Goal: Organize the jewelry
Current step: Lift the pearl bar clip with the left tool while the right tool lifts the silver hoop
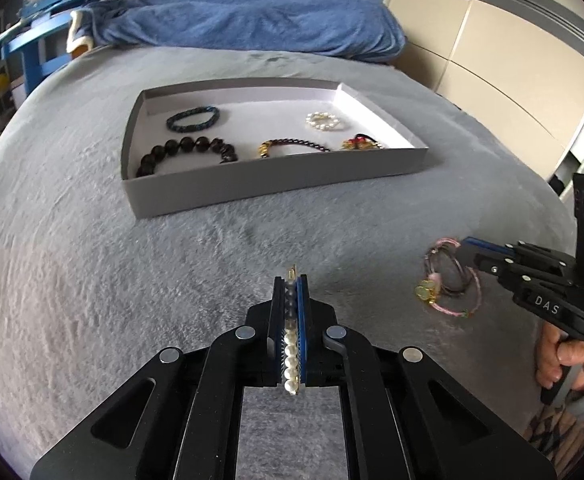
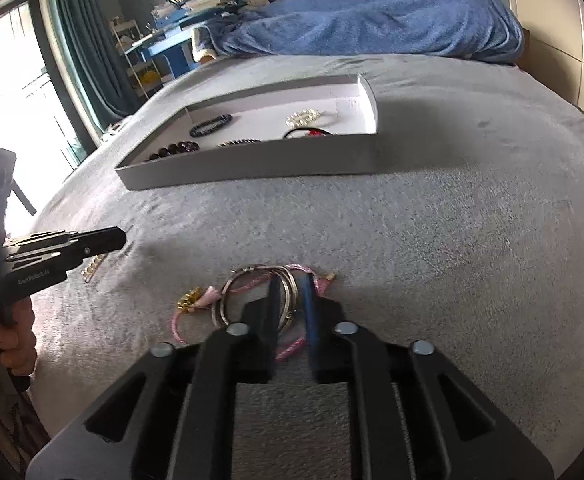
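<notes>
My left gripper (image 1: pixel 291 280) is shut on a gold clip lined with pearls (image 1: pixel 291 354), held just above the grey bedspread (image 1: pixel 92 280). From the right wrist view, the left gripper (image 2: pixel 119 238) shows at the left with the pearl clip (image 2: pixel 92 269) hanging under it. A tangle of silver bangles and pink cord with a gold charm (image 2: pixel 248 294) lies on the bedspread. My right gripper (image 2: pixel 292 280) stands over it, jaws slightly apart, with a bangle in the gap. The same tangle (image 1: pixel 448 280) and right gripper (image 1: pixel 468 246) appear at the right in the left wrist view.
A shallow grey tray (image 1: pixel 252 190) (image 2: pixel 252 166) lies farther up the bed, holding a black bead bracelet (image 1: pixel 188 152), a blue one (image 1: pixel 192 118), a pearl one (image 1: pixel 323 121) and others. A blue blanket (image 1: pixel 252 20) lies beyond. A person's hand (image 1: pixel 568 356) grips the right handle.
</notes>
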`<state>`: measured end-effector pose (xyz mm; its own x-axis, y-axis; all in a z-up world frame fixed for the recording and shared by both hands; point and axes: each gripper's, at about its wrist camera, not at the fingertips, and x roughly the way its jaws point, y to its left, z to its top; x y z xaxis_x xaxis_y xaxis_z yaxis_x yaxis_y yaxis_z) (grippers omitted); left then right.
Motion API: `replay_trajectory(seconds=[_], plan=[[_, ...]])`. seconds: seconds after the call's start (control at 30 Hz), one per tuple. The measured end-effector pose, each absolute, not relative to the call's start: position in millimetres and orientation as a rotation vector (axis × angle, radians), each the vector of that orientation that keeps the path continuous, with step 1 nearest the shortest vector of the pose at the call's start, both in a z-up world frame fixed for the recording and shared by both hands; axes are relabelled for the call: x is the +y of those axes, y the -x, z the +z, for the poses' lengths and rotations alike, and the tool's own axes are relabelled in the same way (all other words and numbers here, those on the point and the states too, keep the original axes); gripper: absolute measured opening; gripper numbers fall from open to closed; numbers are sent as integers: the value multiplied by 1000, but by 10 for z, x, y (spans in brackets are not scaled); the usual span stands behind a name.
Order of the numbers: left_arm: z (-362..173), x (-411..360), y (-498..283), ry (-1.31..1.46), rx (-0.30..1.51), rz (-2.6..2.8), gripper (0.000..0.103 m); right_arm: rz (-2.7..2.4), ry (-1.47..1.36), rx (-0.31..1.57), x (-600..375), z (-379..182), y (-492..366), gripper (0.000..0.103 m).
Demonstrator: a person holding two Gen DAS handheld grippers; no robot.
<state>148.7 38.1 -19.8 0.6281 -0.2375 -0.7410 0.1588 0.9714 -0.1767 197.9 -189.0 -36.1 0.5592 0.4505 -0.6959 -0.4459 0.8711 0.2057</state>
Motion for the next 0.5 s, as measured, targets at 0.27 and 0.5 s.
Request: replay_trajectory(seconds=[0.27,0.5], plan=[[-353,430,-1502,125,919,-229,6,558,27,808,-1799,-343,-1922,49],[-398,418,-1522,116,934,-227,6,546,81,847,-1713,-433,-1958,21]])
